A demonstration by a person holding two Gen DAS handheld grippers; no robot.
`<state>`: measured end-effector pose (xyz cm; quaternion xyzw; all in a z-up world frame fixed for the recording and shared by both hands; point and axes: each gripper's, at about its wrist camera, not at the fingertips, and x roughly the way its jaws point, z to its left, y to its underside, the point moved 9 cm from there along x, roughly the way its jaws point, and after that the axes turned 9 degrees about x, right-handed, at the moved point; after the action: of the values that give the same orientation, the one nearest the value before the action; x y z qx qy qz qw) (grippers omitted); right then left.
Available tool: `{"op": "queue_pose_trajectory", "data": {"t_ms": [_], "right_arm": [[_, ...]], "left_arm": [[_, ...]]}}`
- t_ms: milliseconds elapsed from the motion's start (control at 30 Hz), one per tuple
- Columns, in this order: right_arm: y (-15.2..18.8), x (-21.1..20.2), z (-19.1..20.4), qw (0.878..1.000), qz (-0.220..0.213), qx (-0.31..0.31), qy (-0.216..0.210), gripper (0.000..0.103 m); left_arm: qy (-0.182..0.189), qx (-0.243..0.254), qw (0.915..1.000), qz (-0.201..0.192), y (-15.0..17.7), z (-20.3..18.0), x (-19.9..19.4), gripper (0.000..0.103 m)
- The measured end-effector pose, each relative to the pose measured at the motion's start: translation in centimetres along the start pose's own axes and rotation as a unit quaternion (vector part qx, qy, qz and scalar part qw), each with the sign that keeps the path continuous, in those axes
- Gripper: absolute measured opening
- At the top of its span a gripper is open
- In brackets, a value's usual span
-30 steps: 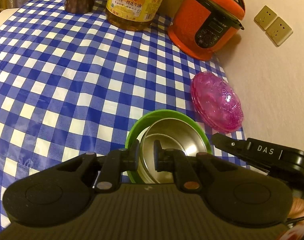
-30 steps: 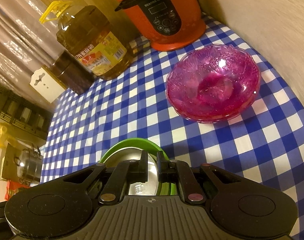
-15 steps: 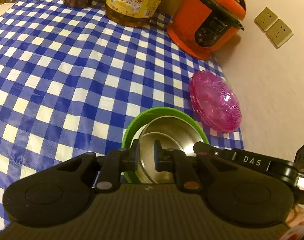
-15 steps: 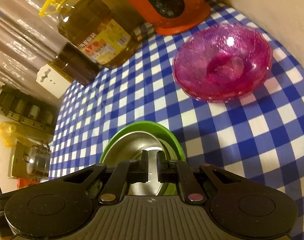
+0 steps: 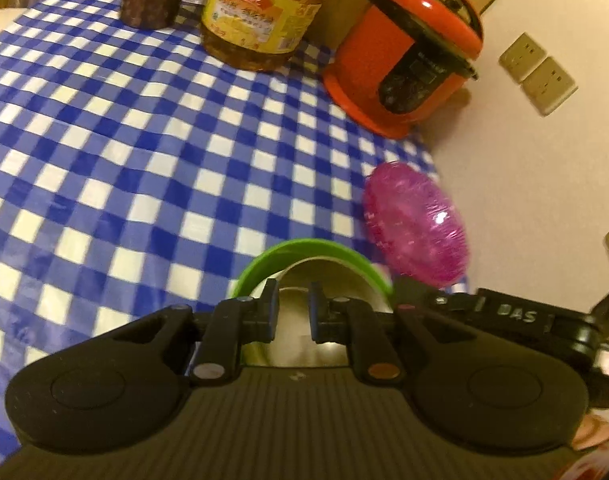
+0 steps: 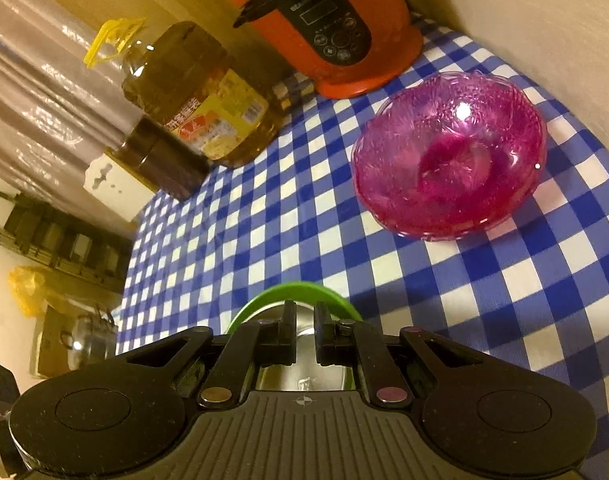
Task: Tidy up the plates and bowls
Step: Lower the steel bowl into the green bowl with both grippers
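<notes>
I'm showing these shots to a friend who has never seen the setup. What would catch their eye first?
Probably the glossy pink glass bowls, stacked on the blue-and-white checked tablecloth near the wall, and the bright orange rice cooker behind them beside a big oil bottle. Close in, both grippers, left and right, sit at a green-rimmed steel bowl.
</notes>
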<state>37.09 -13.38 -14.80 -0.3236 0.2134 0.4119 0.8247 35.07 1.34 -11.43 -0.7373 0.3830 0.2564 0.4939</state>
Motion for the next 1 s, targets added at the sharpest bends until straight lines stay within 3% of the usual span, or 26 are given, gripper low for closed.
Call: {"op": "queue_pose_trajectory", "data": {"t_ms": [433, 833, 1000], "right_arm": [[0.0, 3.0, -1.0, 1.0, 0.026, 0.011, 0.008, 0.009], [0.5, 1.0, -0.4, 1.0, 0.015, -0.013, 0.016, 0.009], [1.1, -0.6, -0.2, 0.999, 0.003, -0.032, 0.031, 0.01]], "left_arm": [[-0.011, -0.002, 0.9997, 0.02, -0.2, 0.8, 2.8, 0.012], [-0.013, 0.009, 0.9999, 0.006, 0.1, 0.2, 1.3, 0.013], [-0.022, 0.025, 0.9994, -0.009, 0.2, -0.3, -0.3, 0.02]]}}
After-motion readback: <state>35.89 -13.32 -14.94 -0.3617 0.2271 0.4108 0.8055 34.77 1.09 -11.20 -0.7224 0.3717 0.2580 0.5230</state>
